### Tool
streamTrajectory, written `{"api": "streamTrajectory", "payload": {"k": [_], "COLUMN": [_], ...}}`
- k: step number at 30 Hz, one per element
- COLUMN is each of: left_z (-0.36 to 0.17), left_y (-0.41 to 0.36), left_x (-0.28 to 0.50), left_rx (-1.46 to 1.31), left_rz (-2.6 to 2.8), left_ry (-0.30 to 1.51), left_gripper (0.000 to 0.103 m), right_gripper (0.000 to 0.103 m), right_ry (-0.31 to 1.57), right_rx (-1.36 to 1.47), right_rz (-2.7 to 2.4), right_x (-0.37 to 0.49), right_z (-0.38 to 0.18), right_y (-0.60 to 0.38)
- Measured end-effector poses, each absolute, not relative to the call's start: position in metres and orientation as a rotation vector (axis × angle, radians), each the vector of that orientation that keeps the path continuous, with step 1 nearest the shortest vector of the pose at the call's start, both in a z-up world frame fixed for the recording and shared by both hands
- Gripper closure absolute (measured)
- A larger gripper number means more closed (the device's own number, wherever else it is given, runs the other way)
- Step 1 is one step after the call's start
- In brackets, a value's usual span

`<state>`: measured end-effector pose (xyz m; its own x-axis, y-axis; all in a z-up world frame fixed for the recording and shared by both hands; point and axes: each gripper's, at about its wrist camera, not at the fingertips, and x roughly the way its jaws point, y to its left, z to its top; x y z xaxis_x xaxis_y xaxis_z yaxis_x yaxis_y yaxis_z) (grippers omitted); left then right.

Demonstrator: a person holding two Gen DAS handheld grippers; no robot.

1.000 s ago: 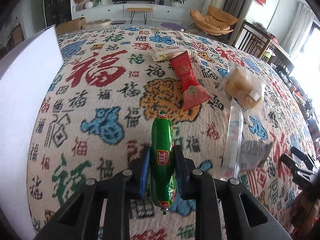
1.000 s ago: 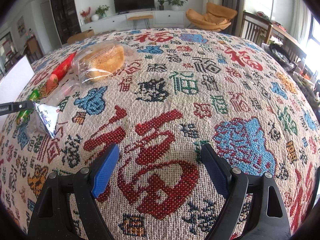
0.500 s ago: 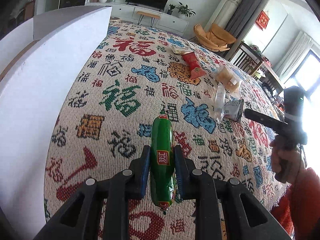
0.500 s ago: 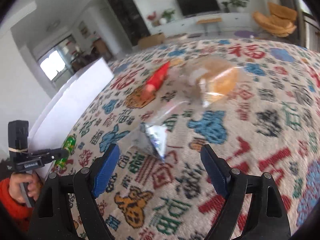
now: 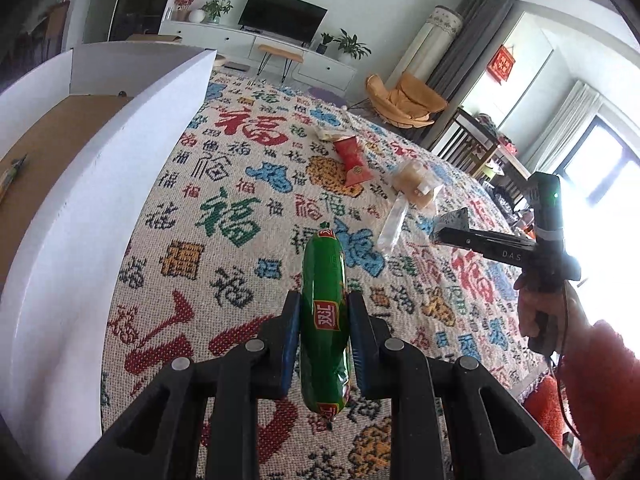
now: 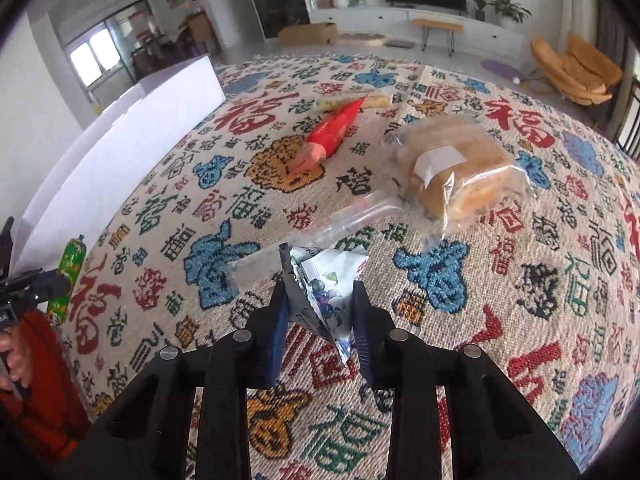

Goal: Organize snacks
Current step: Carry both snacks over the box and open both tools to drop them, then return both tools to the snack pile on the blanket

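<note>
My left gripper [image 5: 324, 297] is shut on a green sausage [image 5: 322, 264], held just above the patterned tablecloth [image 5: 224, 216] beside the white box [image 5: 120, 160]. My right gripper [image 6: 319, 286] has its jaws closing, and its pads press on a silver-and-white snack packet [image 6: 332, 268] lifted slightly off the cloth. In the left wrist view that right gripper [image 5: 436, 236] shows at the right with the packet [image 5: 452, 220] at its tip. In the right wrist view the left gripper [image 6: 60, 280] appears at the left edge with the sausage [image 6: 70, 264].
On the cloth lie a red packet [image 6: 334, 130], a bagged bread roll [image 6: 456, 164], a long clear wrapper [image 6: 320, 232] and a pale snack [image 6: 372, 100] farther back. The box has a brown floor [image 5: 48, 140] with one item [image 5: 12, 172] inside. Hands in red sleeves [image 5: 600, 380] hold both grippers.
The right gripper's jaws, wide apart before, have come together on the silver packet that lay on the cloth. The left gripper has carried the sausage closer to the white box.
</note>
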<state>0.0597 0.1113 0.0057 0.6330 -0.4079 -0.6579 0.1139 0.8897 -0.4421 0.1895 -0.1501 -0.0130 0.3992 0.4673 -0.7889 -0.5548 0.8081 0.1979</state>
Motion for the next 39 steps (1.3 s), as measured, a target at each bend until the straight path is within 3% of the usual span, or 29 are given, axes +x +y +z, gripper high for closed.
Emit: {"api": "streamTrajectory", "payload": {"k": [7, 12, 15, 16, 17, 18, 19, 20, 26, 32, 39], "left_z": [0.066, 0.106, 0.104, 0.1, 0.096, 0.091, 0.087, 0.084, 0.08, 0.084, -0.002], "left_y": [0.163, 0.249, 0.288, 0.296, 0.304, 0.312, 0.316, 0.317, 0.276, 0.168, 0.07], "left_x": [0.047, 0.025, 0.02, 0.019, 0.017, 0.014, 0.011, 0.007, 0.014, 0.047, 0.121], "left_rx": [-0.494, -0.466, -0.407, -0.387, -0.379, -0.382, -0.388, -0.39, -0.367, -0.261, -0.141], "left_rz": [-0.294, -0.079, 0.074, 0.13, 0.174, 0.202, 0.219, 0.235, 0.168, -0.095, -0.213], "left_ry": [0.698, 0.613, 0.669, 0.691, 0.704, 0.713, 0.714, 0.705, 0.658, 0.674, 0.854], "left_gripper": [0.08, 0.08, 0.08, 0.073, 0.067, 0.053, 0.044, 0.043, 0.036, 0.015, 0.014], "right_gripper": [0.072, 0.072, 0.068, 0.066, 0.049, 0.032, 0.032, 0.032, 0.029, 0.029, 0.029], "right_ry": [0.833, 0.737, 0.742, 0.753, 0.765, 0.78, 0.78, 0.773, 0.736, 0.834, 0.899], "right_rx": [0.057, 0.114, 0.137, 0.131, 0.124, 0.116, 0.116, 0.118, 0.02, -0.167, -0.067], "right_rz": [0.831, 1.077, 1.186, 1.195, 1.205, 1.217, 1.223, 1.219, 0.986, 0.522, 0.142], "right_x": [0.167, 0.147, 0.137, 0.135, 0.132, 0.13, 0.128, 0.126, 0.135, 0.15, 0.159], "right_z": [0.068, 0.136, 0.155, 0.158, 0.158, 0.158, 0.157, 0.157, 0.12, 0.003, -0.053], "right_y": [-0.115, -0.014, 0.051, 0.072, 0.086, 0.099, 0.104, 0.104, 0.042, -0.09, -0.241]}}
